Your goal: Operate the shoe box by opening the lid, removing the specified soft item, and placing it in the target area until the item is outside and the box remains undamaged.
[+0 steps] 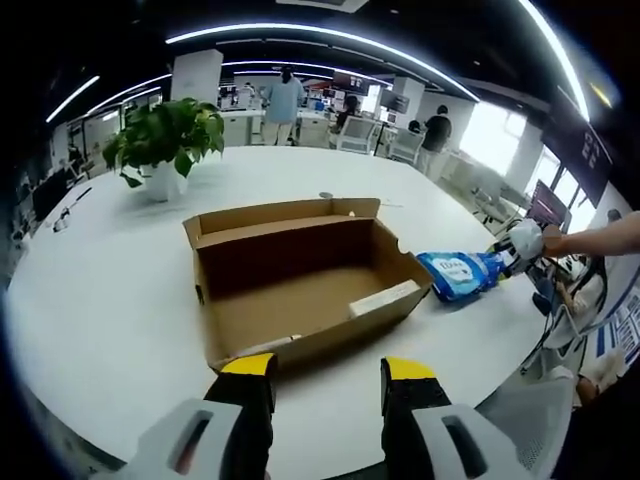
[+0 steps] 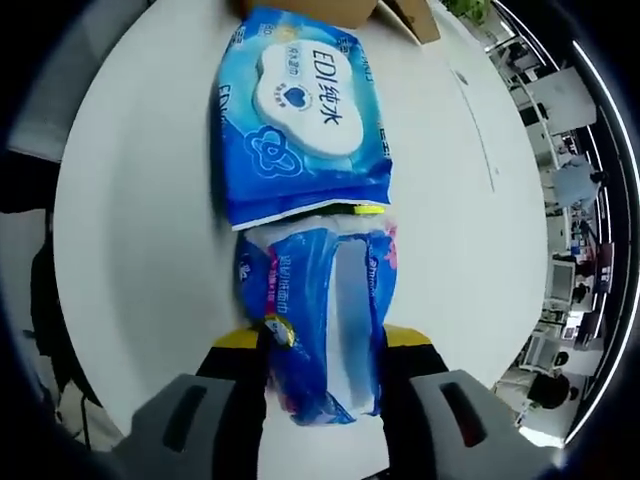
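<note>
My right gripper (image 2: 322, 345) has its jaws closed on the near end of the blue wipes pack (image 2: 305, 130), which lies flat on the white desk (image 2: 140, 200) just outside the open shoe box (image 1: 300, 275), by the box's corner nearest the desk's edge on my right side. My left gripper (image 1: 327, 370) hangs with its jaws apart and empty, just short of the box's near wall. Farther across the desk stands a potted plant (image 1: 165, 140) near the far edge. The risk I judge: the pack is soft and crumpled where I pinch it, so letting go carelessly could drag it, or nudging sideways could knock the box's flap
</note>
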Demonstrator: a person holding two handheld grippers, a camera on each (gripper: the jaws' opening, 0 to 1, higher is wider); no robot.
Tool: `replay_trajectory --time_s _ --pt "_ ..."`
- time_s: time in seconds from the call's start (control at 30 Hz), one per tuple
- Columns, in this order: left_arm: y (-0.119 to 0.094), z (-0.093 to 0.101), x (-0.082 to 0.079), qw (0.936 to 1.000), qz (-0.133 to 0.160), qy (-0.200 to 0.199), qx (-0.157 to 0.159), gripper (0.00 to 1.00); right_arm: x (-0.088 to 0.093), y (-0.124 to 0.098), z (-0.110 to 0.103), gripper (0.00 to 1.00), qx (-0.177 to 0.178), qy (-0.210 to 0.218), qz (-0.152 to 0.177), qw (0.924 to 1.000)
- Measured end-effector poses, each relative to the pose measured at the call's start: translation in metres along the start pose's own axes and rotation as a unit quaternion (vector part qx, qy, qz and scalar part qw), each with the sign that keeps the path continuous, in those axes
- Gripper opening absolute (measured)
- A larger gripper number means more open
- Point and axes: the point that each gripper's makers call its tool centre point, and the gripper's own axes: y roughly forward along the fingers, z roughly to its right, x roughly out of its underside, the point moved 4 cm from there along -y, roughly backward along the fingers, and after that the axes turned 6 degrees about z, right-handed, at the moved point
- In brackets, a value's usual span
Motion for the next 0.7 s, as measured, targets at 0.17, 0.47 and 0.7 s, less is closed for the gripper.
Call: replay_trajectory --time_s 0.17,0.47,0.7 --pt "0.002 0.002 -0.002 1.0000 0.001 0.004 0.007 0.42 0.001 -0.008 0.003 0.41 0.011 0.047 0.005 0.9988" --pt "0.012 0.006 -0.009 0.9995 0.005 0.011 0.029 0.42 0.002 -0.027 0.004 0.41 0.037 0.161 0.034 0.9857" --pt "0.016 0.008 -0.011 0.9989 0.008 0.011 0.045 0.42 0.005 -0.040 -0.001 0.41 0.054 0.289 0.073 0.9531"
